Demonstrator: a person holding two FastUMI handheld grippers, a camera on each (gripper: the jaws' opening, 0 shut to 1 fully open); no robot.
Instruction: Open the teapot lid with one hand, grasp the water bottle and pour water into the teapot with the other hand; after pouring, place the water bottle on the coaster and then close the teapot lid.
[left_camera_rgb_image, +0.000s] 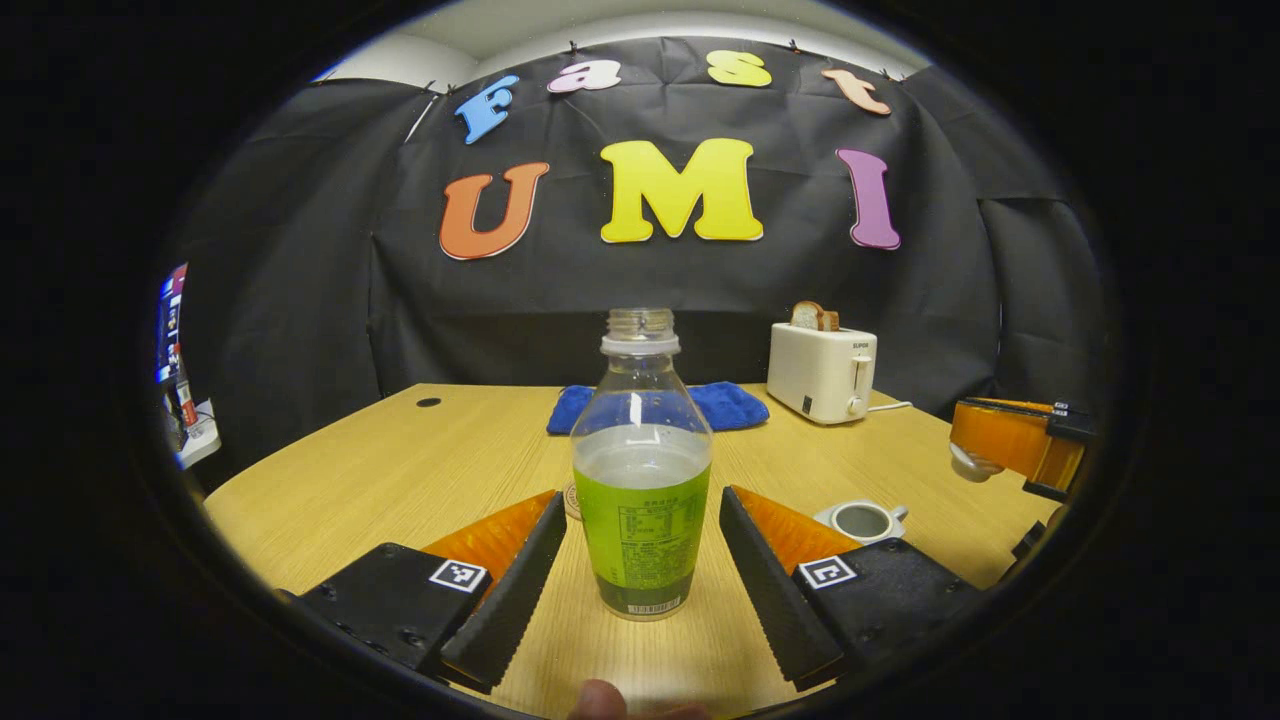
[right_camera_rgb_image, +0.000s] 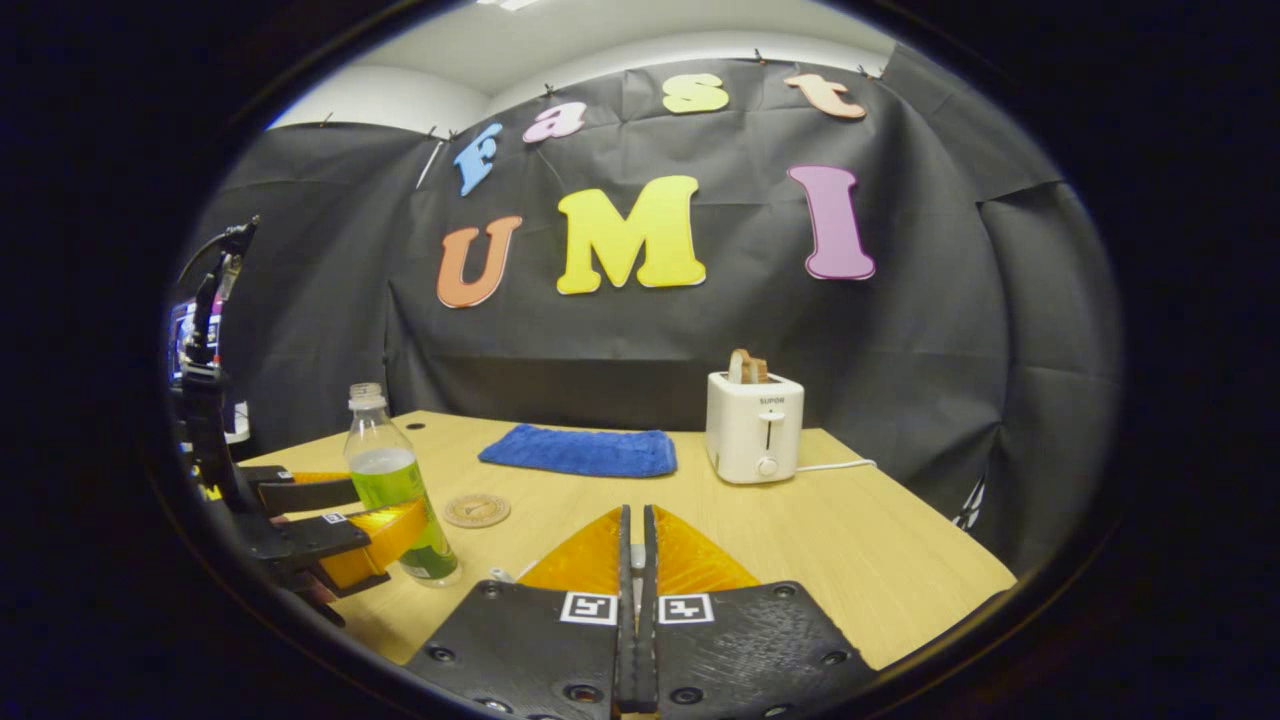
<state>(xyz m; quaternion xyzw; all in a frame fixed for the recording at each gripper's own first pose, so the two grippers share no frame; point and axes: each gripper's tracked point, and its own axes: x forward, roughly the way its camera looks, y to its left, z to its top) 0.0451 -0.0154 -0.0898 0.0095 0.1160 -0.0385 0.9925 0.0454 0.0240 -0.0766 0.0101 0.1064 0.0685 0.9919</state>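
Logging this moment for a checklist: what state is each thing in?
Water bottle: upright, uncapped, partly full.
Teapot: lid off.
Left gripper: jaws open, either side of the bottle.
Right gripper: jaws shut; what they hold is hidden.
Toaster: bread in the slot.
Blue cloth: lying flat.
Coaster: bare.

I see the bottle (left_camera_rgb_image: 642, 470) upright and uncapped on the table, clear with a green label, roughly half full. The round coaster (right_camera_rgb_image: 477, 510) lies flat just behind it. The white teapot (left_camera_rgb_image: 863, 521) sits open, lid (left_camera_rgb_image: 972, 466) lifted off.
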